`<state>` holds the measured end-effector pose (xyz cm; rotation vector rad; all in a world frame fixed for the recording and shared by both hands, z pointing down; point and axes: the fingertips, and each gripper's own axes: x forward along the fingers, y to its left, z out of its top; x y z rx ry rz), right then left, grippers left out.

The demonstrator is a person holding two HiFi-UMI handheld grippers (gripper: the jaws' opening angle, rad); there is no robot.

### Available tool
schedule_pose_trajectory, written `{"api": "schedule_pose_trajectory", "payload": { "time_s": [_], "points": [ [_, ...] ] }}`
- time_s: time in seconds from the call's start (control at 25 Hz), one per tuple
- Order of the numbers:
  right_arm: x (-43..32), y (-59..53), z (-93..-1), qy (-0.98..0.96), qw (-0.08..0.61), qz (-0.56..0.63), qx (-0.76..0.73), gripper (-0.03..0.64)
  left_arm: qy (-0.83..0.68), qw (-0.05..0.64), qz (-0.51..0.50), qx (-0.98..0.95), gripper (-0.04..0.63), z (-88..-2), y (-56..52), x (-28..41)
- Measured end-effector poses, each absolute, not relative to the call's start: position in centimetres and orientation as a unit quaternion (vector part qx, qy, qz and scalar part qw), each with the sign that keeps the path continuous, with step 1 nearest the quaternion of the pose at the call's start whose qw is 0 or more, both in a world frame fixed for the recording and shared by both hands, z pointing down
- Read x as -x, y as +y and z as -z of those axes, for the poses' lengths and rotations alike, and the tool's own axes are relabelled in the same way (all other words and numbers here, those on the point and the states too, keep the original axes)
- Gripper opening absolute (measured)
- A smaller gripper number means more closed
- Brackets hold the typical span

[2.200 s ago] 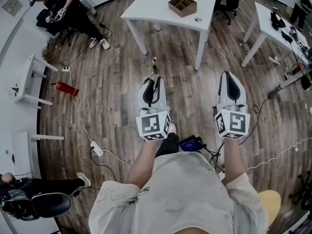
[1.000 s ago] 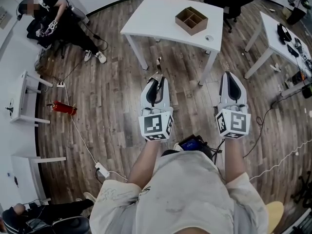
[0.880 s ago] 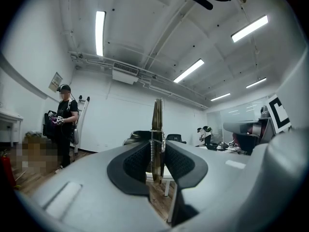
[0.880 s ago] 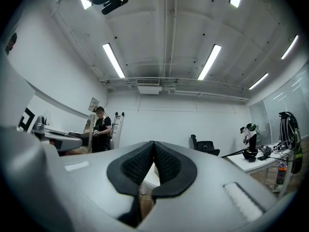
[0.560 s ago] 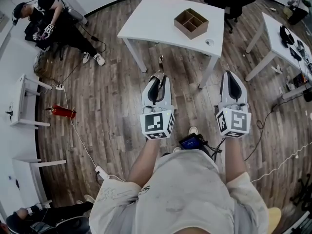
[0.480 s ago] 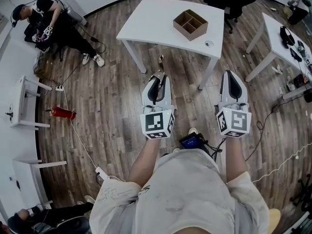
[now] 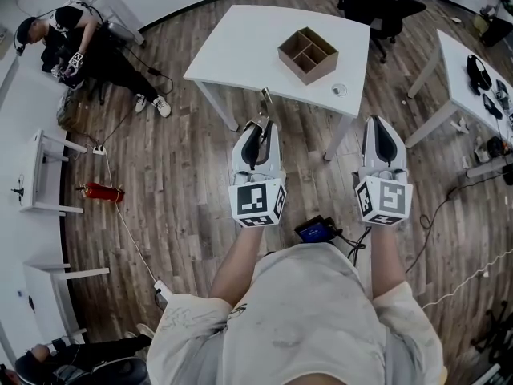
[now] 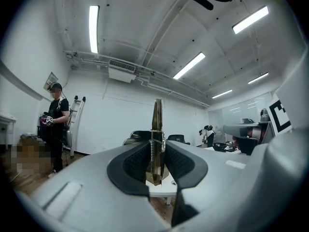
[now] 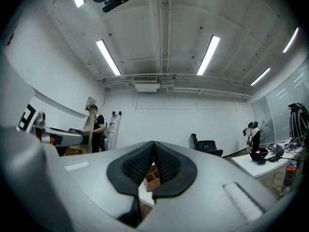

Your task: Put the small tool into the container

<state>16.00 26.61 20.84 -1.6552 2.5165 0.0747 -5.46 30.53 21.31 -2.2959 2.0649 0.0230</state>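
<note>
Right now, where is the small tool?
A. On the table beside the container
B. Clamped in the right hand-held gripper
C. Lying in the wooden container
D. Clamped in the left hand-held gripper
D: the small tool stands upright between the pads of the left hand-held gripper, short of the wooden container on the white table; the right hand-held gripper is shut on nothing.

Brown wood floor (image 7: 184,175), white counter (image 7: 240,46) at the top, white walls (image 8: 120,124), long ceiling lights (image 8: 93,28), maybe a ladder (image 7: 104,2) upper left.
</note>
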Motion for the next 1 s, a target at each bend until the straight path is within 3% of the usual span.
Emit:
{"api": "schedule_pose_trajectory", "payload": {
  "time_s": [0.52, 1.0],
  "points": [
    [-27.8, -2.8, -23.8, 0.834, 0.072, -0.016, 0.547, 0.006, 0.670, 0.031, -0.002, 0.742, 0.106, -23.8, 1.0, -6.1],
    [-21.6, -26.9, -27.3, 0.836, 0.055, -0.017, 0.546, 0.006, 0.665, 0.023, 0.002, 0.747, 0.106, -27.5, -23.4, -1.2]
  ]
}}
